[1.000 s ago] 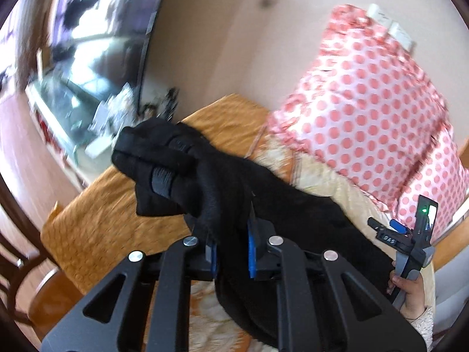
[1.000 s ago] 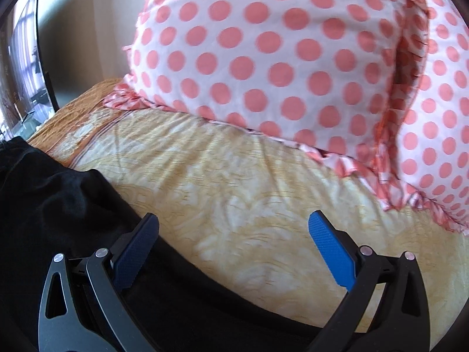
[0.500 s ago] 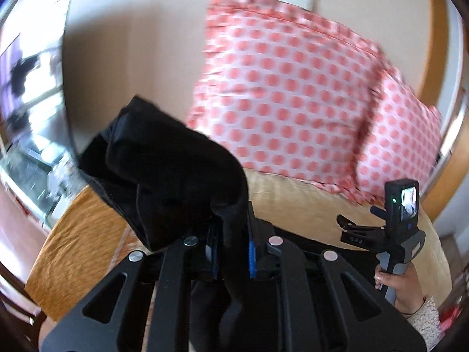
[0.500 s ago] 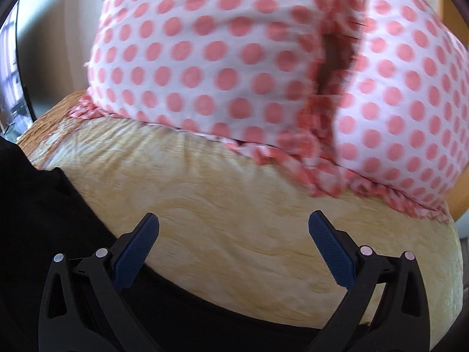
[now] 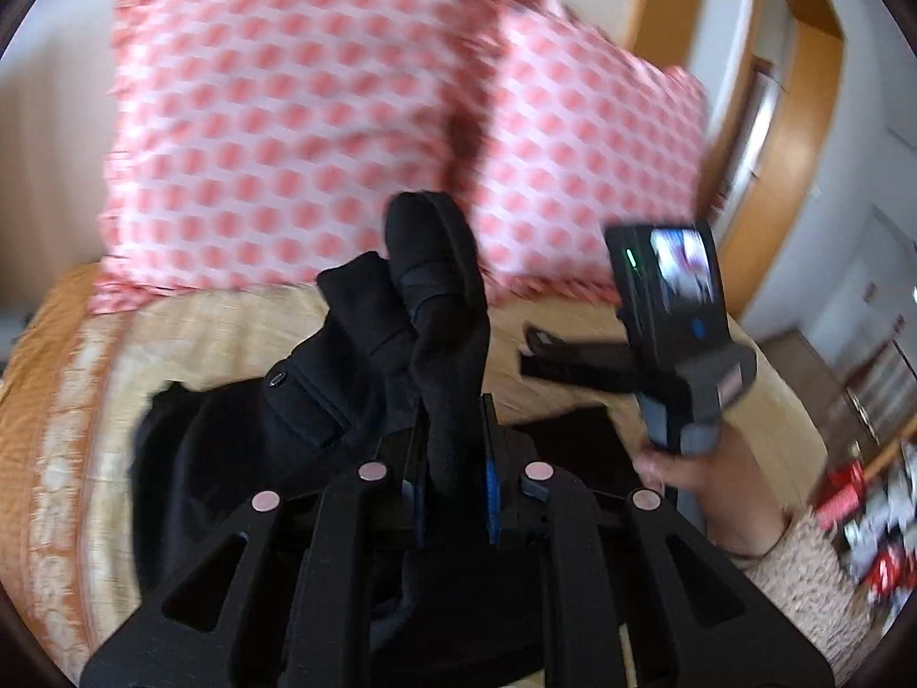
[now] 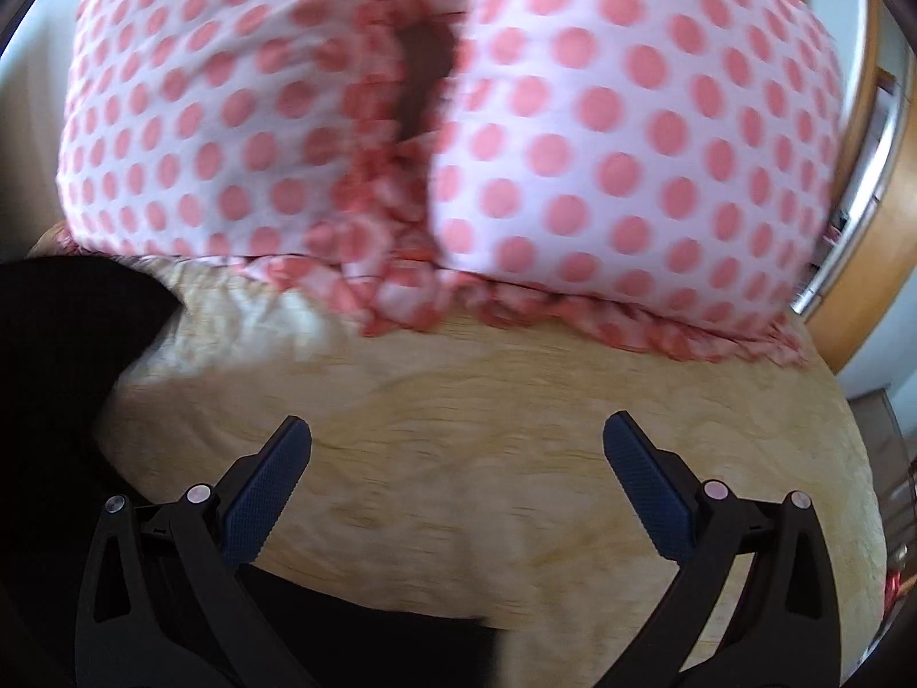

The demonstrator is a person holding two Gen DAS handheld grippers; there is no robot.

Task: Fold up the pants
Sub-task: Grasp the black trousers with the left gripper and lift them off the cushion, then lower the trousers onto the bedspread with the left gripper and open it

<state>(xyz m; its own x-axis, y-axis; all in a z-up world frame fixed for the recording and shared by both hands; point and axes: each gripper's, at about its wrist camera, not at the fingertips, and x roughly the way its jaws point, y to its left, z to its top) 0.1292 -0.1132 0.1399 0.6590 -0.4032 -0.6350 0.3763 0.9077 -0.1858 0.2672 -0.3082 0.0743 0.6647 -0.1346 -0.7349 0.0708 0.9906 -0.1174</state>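
Black pants [image 5: 355, 378] lie partly on the yellow bedspread [image 5: 229, 332], and one bunched end is lifted off it. My left gripper [image 5: 453, 447] is shut on that raised fold, which sticks up above the blue pads. In the right wrist view my right gripper [image 6: 455, 458] stands wide open over bare bedspread [image 6: 458, 430], nothing between its fingers. Black pants [image 6: 63, 355] fill the left and lower edge of that view. The right gripper's body [image 5: 670, 332] and the hand holding it show at the right of the left wrist view.
Two pink polka-dot pillows [image 6: 573, 114] lean against the wall at the head of the bed. A wooden door frame [image 5: 802, 114] stands at the right. Clutter lies on the floor [image 5: 871, 504] beyond the bed's right edge.
My left gripper has swung to the right across the bed, carrying the bunched black fold toward the pillows. The right gripper has also shifted right and stayed open.
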